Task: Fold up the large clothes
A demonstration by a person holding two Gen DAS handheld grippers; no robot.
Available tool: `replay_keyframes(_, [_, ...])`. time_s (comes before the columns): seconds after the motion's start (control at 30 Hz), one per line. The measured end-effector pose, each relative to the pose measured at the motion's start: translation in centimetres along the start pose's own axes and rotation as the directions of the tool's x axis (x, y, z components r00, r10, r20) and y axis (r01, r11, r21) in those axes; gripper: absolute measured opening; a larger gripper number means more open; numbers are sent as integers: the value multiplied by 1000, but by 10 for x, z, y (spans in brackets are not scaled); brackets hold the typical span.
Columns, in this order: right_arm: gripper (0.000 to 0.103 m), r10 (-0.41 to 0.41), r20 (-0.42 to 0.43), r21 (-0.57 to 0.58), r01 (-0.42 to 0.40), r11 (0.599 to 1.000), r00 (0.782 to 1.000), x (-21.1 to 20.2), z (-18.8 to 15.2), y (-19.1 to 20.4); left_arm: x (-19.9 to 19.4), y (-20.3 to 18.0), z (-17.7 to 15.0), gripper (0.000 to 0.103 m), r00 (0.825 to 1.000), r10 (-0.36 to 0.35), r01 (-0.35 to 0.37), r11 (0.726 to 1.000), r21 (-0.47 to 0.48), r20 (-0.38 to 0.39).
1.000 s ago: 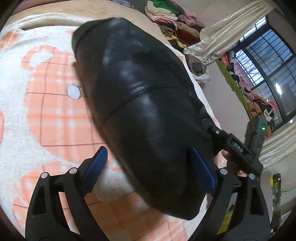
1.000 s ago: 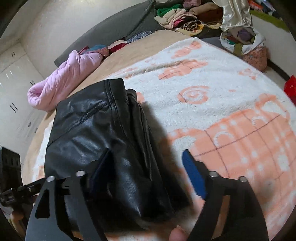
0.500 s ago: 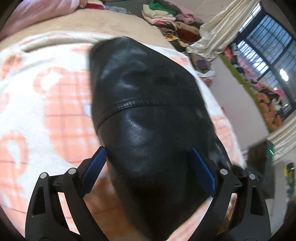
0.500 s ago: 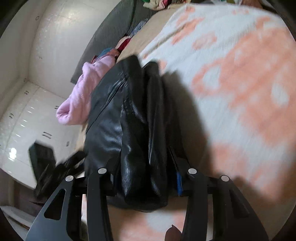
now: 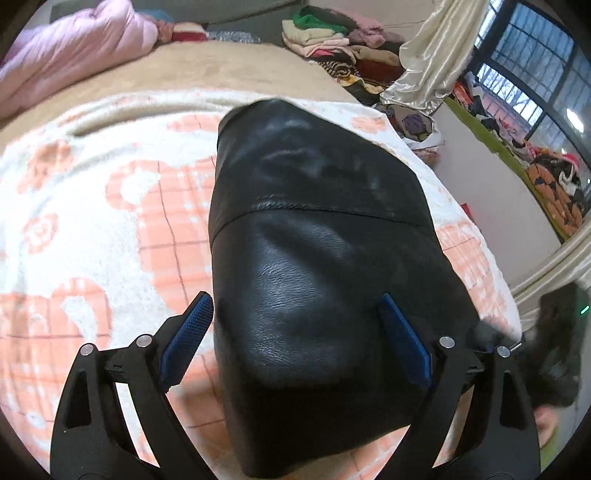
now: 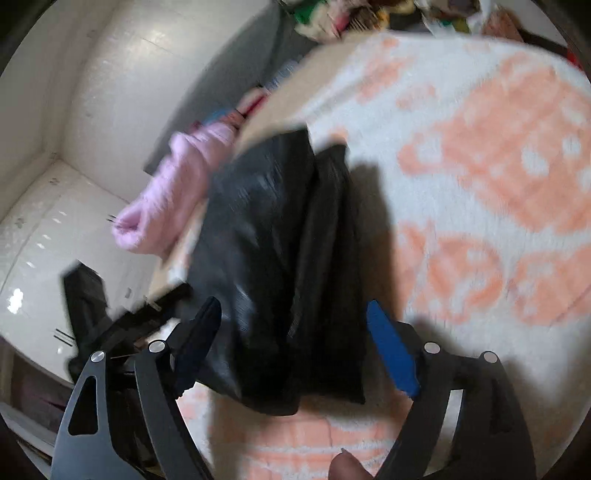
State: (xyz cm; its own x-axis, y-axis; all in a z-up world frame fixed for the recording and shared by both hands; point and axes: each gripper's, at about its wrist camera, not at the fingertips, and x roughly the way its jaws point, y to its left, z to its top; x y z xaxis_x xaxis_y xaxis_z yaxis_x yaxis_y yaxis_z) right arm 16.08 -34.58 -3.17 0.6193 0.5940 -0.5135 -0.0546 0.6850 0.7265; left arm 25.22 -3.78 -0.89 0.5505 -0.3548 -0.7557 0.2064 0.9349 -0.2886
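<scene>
L hand-held gripper (image 5: 295, 332) spread wide, blue pads either side of the folded black leather jacket (image 5: 317, 258), not pinching. R hand-held gripper (image 6: 291, 339) jaws just reopened, jacket between, pads clear. Jacket lies on the orange/white blanket (image 5: 92, 221) on the bed, near its front edge. R view blurred.

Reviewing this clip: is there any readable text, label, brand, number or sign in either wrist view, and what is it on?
None can be read in either view.
Black leather garment: no label or tag showing.
Orange-and-white blanket: pattern only, no lettering.
Stacked clothes by the curtain: too small to tell any print.
Right wrist view: motion-blurred; nothing legible on the white cabinets.
</scene>
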Motion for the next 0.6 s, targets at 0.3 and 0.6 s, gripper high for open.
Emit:
replay_keyframes(0.3, [64, -138, 91, -133, 150, 980, 986, 5, 79, 40, -12, -8, 0, 83, 1000, 22, -23, 998, 56, 14])
replay_keyframes(0.6, [40, -382, 5, -366, 357, 859, 924, 102, 89, 64, -3, -20, -6, 83, 1000, 26, -24, 995, 94, -17])
